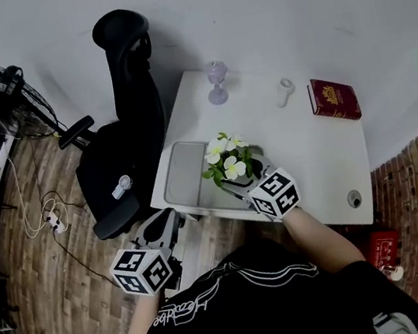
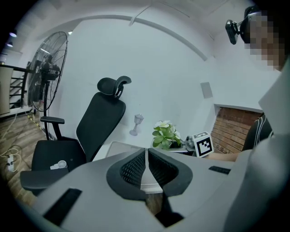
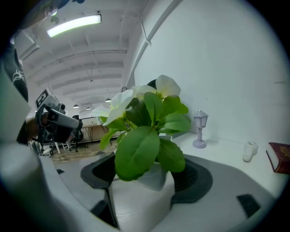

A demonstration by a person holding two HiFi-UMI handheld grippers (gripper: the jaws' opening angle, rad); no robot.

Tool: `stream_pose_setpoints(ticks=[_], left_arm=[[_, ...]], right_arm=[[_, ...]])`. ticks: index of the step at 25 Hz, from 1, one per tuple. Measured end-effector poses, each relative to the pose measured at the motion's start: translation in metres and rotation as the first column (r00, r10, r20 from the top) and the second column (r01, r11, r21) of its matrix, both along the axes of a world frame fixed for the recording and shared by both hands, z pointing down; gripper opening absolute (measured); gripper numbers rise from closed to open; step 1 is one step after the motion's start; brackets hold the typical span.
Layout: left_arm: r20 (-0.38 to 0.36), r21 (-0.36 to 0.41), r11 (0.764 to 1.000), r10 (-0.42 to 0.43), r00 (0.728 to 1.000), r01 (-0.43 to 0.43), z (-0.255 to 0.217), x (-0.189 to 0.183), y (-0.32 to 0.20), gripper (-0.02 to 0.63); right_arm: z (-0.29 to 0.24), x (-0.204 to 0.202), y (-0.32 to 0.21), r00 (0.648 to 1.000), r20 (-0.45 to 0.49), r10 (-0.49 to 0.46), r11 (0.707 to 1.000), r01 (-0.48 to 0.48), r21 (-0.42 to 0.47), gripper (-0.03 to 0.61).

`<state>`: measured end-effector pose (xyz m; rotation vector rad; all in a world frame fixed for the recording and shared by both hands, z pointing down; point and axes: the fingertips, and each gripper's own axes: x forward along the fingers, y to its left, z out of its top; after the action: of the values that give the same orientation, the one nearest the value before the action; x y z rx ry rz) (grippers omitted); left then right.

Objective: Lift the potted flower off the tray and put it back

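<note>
The right tongs (image 3: 147, 176) stand wide, pinching the white pot of the potted flower (image 3: 145, 145) over the tray (image 1: 183, 176). The left tongs (image 2: 146, 168) are pressed together and empty, with the counter (image 1: 308, 146) ahead of them.

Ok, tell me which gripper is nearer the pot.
Right. The right gripper holds the pot between its jaws. The left gripper hangs shut off the table's near edge, left of the pot and apart from it.
</note>
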<state>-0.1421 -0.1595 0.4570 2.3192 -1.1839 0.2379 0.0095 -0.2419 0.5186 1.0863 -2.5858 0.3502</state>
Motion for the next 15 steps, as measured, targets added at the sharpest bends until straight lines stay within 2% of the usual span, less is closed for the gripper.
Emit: stream_pose_setpoints(ticks=[10, 15], left_arm=[[0.001, -0.012, 0.997, -0.074, 0.997, 0.074, 0.008, -0.025, -0.004, 0.043], [-0.004, -0.018, 0.995, -0.101, 0.995, 0.101, 0.008, -0.033, -0.006, 0.043]], right_arm=[[0.058, -0.006, -0.031, 0.995, -0.098, -0.004, 0.998, -0.002, -0.059, 0.368], [0.078, -0.006, -0.034, 0.992, -0.127, -0.009, 0.993, -0.006, -0.121, 0.368]])
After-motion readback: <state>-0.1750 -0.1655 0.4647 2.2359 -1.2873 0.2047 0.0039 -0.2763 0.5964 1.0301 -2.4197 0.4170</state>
